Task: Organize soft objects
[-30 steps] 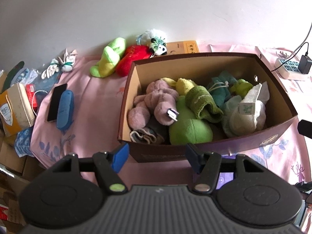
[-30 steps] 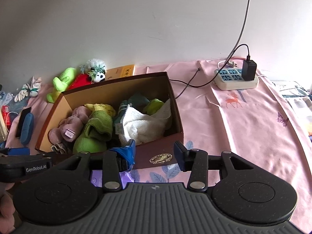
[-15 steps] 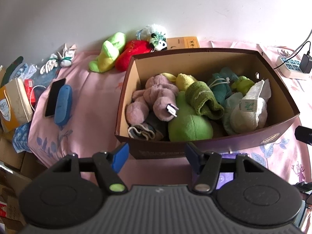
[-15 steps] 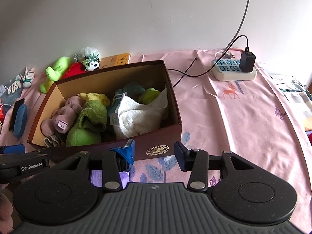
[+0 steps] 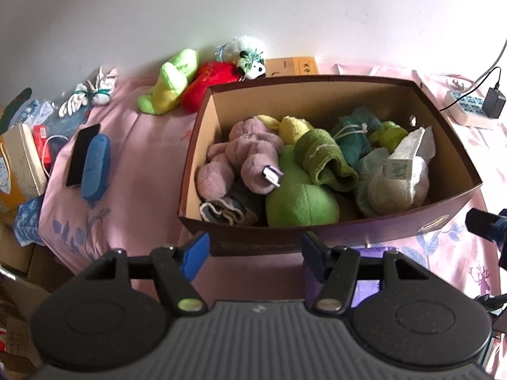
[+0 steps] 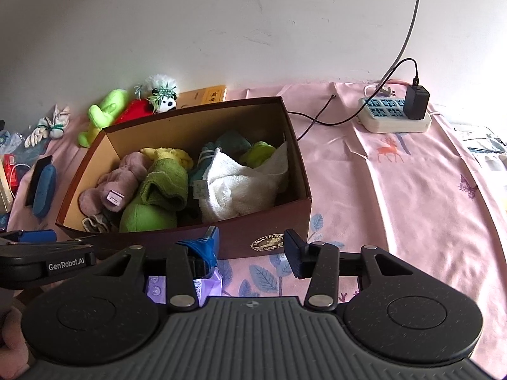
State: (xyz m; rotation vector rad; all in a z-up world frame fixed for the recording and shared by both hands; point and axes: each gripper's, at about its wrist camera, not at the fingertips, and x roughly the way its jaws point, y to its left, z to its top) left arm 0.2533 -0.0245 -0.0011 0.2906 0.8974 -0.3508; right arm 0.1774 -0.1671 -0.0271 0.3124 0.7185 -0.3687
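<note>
A brown cardboard box [image 5: 348,231] stands on the pink cloth, filled with soft things: a mauve plush [image 5: 250,155], a green plush ball [image 5: 301,202], a green knitted cloth [image 5: 323,161], a teal cloth [image 5: 355,139] and a white towel [image 5: 402,180]. Behind the box lie a lime plush [image 5: 171,82], a red plush [image 5: 212,79] and a panda plush [image 5: 250,60]. My left gripper [image 5: 255,250] hovers open just before the box's front wall, holding nothing. My right gripper [image 6: 252,243] is open and empty at the box's [image 6: 272,218] near right corner.
A phone [image 5: 80,155] and a blue case [image 5: 95,166] lie left of the box, with bundled white gloves [image 5: 88,95] beyond. A power strip [image 6: 393,117] with a charger and cable sits at the back right. A purple packet [image 6: 183,285] lies under the grippers.
</note>
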